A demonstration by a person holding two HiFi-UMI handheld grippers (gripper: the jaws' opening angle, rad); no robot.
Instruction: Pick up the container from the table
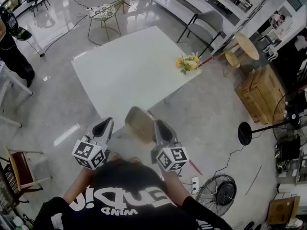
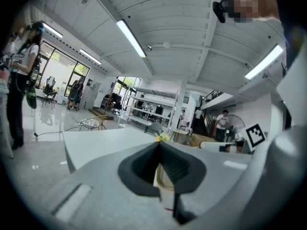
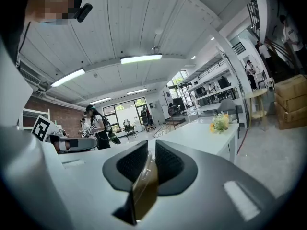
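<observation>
The container is a tan, see-through tub held in the air in front of the person, off the near corner of the white table. My right gripper is shut on its thin wall. In the right gripper view the brown wall stands pinched between the dark pads of the right gripper. My left gripper hangs just left of the container, apart from it. In the left gripper view its jaws meet at the tips of the left gripper. A pale strip shows in the slot behind them; I cannot tell what it is.
A bunch of yellow flowers lies at the table's right corner. On the floor at the right are cardboard boxes, a standing fan and a floor fan. A wire chair stands beyond the table. A person is at far left.
</observation>
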